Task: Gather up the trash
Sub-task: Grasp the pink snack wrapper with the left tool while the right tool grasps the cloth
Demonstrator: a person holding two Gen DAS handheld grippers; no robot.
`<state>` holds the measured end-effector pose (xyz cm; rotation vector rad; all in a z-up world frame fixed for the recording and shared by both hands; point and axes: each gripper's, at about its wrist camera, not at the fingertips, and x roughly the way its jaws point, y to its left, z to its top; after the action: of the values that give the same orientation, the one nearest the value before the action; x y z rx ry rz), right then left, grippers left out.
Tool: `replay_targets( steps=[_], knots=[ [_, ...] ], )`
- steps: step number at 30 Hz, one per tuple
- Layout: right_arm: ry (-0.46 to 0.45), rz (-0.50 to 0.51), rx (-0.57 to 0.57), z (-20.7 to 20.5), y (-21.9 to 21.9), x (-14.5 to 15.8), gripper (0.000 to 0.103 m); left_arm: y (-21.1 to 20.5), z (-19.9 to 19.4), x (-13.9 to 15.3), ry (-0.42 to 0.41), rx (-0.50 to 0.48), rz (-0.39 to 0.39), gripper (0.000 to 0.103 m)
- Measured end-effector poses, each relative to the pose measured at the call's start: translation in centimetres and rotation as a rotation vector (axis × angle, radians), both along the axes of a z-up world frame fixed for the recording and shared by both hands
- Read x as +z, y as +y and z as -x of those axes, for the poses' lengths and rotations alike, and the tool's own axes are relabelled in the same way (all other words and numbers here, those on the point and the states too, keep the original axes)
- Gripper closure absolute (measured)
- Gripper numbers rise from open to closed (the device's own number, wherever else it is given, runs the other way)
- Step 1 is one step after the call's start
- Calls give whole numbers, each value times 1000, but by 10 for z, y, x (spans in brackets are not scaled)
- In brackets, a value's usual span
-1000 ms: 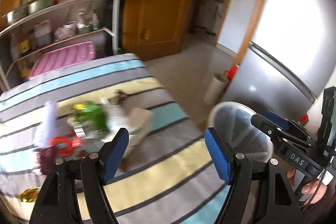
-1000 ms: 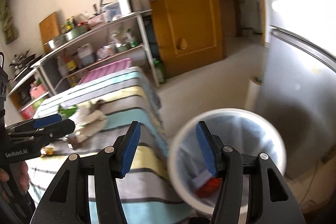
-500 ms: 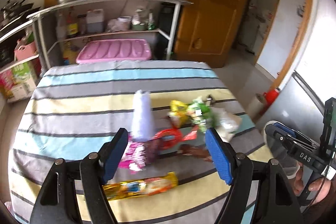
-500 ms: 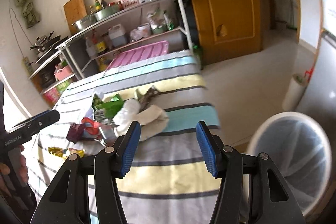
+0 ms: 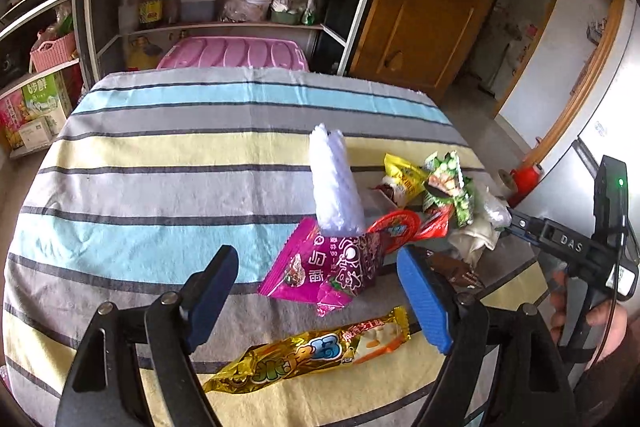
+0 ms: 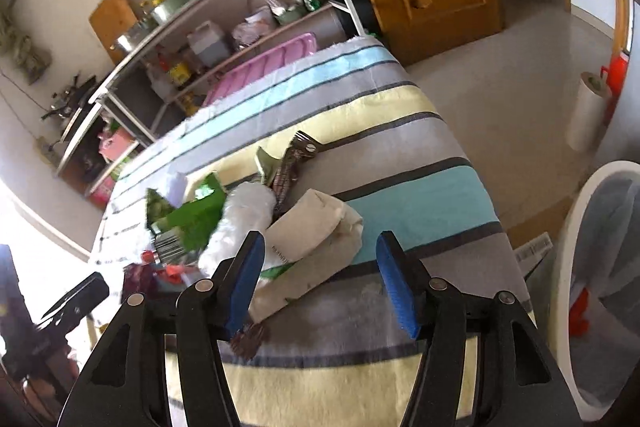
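Trash [image 5: 340,267] is now brought back under both cameras, heaped on the striped cloth [image 5: 160,187], where a second ago the white bin [image 6: 568,267] was faced; another pickup is judged to be starting. The left gripper [image 5: 316,291] is being opened above the magenta wrapper [image 5: 320,267], nothing held. The right gripper [image 6: 320,279] is being widened, empty, over the beige packet [image 6: 316,227].

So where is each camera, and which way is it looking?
Left wrist: on the left claw, opening, looking down at the magenta snack packet on the striped tablecloth; a hand shows.
Right wrist: on the right claw, opening, above the beige crumpled paper bag; white trash bin at right.
Both see the same trash pile and each other's claw.
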<state>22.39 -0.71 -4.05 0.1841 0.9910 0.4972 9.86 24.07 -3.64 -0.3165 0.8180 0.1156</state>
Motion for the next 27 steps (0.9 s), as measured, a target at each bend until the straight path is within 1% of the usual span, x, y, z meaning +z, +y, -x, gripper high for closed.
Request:
replay_targets(
  steps=[3, 7, 10, 12, 14, 16, 18, 19, 20, 22, 25, 27],
  knots=[
    [21, -15, -1, -6, 3, -3, 44, -3, -2, -4, 10, -23, 2, 19],
    [23, -12, 3, -11, 9, -2, 44, -5, -10, -9, 38, -14, -51, 19],
    [36, -29, -3, -11, 8, -3, 44, -7, -15, -17, 64, -34, -35, 19],
    [45, -41, 14, -10, 9, -4, 44, -9, -17, -20, 74, -38, -42, 19],
    [50, -42, 21, -11, 11, -6, 44, -10, -19, -21, 75, -33, -43, 19],
    [57, -63, 18, -12, 9, -7, 44, -10, -20, -22, 69, -37, -40, 19],
    [60, -71, 21, -12, 9, -8, 47, -10, -21, -24, 72, -41, -28, 20],
    [58, -72, 22, -11, 9, -8, 52, -9, -21, -25, 71, -46, -18, 23],
    [55, -72, 20, -11, 8, -7, 55, -8, -21, -25, 70, -41, -10, 29],
    [50, -78, 16, -10, 8, -7, 59, -9, -19, -23, 57, -39, -21, 30],
    [41, -76, 14, -10, 8, -5, 64, -10, -18, -21, 47, -52, -11, 36],
    [31, -73, 15, -8, 9, -4, 65, -10, -19, -21, 47, -57, -2, 44]
  ],
)
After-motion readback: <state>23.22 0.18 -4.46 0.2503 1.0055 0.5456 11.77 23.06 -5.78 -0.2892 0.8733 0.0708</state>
